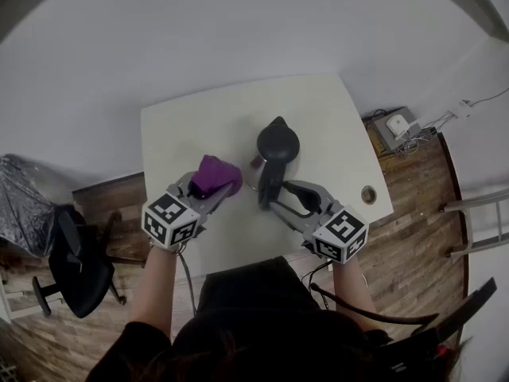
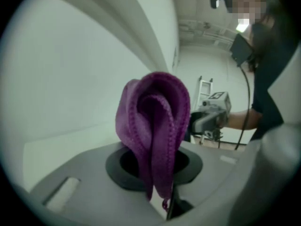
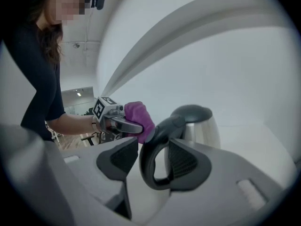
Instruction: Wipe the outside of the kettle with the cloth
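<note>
A black-lidded steel kettle (image 1: pixel 278 143) stands upright in the middle of the white table (image 1: pixel 183 126). Its black handle (image 3: pixel 155 149) lies between the jaws of my right gripper (image 3: pixel 150 164), which is open: the left pad stands off the handle. My left gripper (image 1: pixel 216 188) hovers just left of the kettle, shut on a bunched purple cloth (image 2: pixel 155 121) that sticks up out of its jaws. In the right gripper view the cloth (image 3: pixel 140 117) sits close beside the top of the handle; whether they touch I cannot tell.
The table has a round cable hole (image 1: pixel 368 194) near its right front corner. A black office chair (image 1: pixel 75 261) stands on the wood floor at the left. A grey box with cables (image 1: pixel 395 126) lies on the floor at the right, a metal frame (image 1: pixel 477 221) beyond it.
</note>
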{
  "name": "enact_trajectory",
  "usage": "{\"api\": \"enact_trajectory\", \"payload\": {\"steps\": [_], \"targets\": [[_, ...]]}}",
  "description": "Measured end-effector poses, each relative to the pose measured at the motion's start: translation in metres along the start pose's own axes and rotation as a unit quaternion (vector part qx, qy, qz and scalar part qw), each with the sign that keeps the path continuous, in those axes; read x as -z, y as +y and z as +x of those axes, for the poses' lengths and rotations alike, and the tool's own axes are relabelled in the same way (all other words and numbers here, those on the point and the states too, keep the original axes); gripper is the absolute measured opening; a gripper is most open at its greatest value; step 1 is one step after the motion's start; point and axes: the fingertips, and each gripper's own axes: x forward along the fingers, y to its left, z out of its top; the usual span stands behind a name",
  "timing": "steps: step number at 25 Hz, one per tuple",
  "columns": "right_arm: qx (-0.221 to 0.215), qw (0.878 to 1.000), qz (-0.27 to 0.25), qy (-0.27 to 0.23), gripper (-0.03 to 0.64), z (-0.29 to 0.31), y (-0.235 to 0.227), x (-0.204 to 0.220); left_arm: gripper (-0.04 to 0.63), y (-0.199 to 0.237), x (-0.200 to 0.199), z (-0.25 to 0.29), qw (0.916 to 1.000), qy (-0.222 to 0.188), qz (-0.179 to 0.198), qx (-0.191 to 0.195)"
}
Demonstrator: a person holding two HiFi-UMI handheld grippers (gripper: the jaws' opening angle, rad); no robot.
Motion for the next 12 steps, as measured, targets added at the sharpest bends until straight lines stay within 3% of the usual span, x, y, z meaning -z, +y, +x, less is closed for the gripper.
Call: {"api": "enact_trajectory", "payload": {"steps": [3, 6, 12], "targets": [[-0.012, 0.999, -0.012, -0.049, 0.198, -0.017, 0.010, -0.043, 0.086, -0.033, -0.030, -0.022, 0.9980, -0.036, 0.029, 0.043], [-0.051, 0.994, -0.032, -0.089, 0.209, -0.020, 0.034, -0.081, 0.086, -0.057, -0.040, -0.026, 0.9959, -0.027, 0.055, 0.067], [-0.117, 0.987, -0.105, -0.044, 0.232, 0.012, 0.079, -0.079, 0.086, -0.094, -0.029, -0.007, 0.9871, 0.021, 0.101, 0.122]]}}
